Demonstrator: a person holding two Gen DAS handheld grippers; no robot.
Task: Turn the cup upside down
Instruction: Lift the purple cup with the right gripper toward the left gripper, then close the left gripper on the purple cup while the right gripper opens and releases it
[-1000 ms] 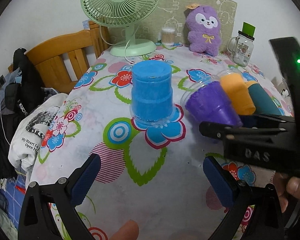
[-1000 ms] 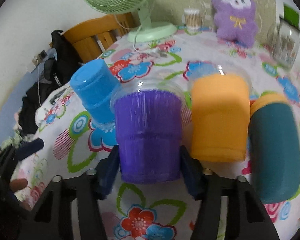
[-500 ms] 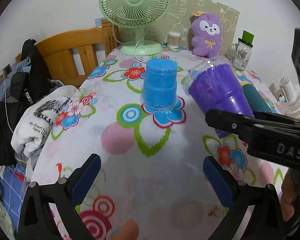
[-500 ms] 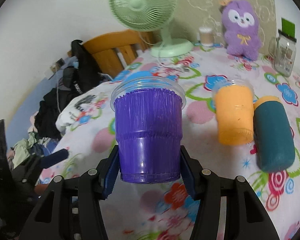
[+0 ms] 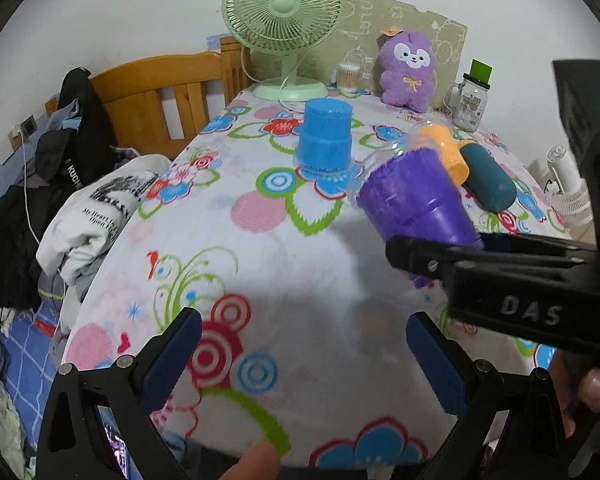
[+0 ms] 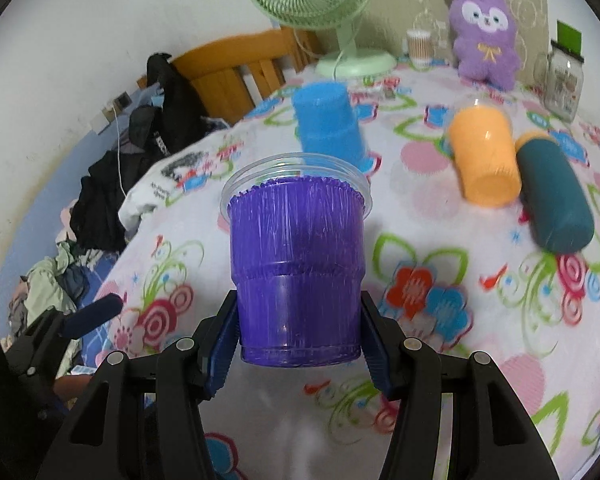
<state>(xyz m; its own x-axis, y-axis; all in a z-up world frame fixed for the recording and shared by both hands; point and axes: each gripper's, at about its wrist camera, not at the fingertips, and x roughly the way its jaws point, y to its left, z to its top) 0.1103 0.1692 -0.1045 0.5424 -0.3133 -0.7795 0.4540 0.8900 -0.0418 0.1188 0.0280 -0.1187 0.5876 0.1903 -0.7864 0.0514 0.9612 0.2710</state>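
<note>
- The right hand-held gripper (image 6: 300,344) is clamped on the purple cup (image 6: 298,268), with one blue pad pressing on each side of its lower part.
- The purple cup is held in the air above the tabletop (image 6: 440,320). In the right wrist view its clear rim points away from the camera and its base is close to the camera.
- In the left wrist view the purple cup (image 5: 412,200) is tilted, with the rim toward the blue cup (image 5: 326,136) and the base toward the right hand-held gripper (image 5: 452,256).
- The left hand-held gripper (image 5: 300,356) has its fingers wide apart and holds nothing. It is well apart from the blue cup, on the near side of the tabletop (image 5: 300,272).
- The blue cup (image 6: 328,124) stands upside down on the flowered cloth, behind the purple cup.
- An orange cup (image 6: 484,156) lies on its side to the right of the blue cup, and a dark green cup (image 6: 552,192) lies just beside it, on the far side from the blue cup.
- Behind the blue cup there is a green fan (image 5: 284,20), and to the right of the fan a purple plush toy (image 5: 408,72) and a glass jar (image 5: 470,100).
- Left of the blue cup, past the edge of the tabletop, there is a wooden bed frame (image 5: 160,92) and a pile of clothes (image 5: 60,184).
</note>
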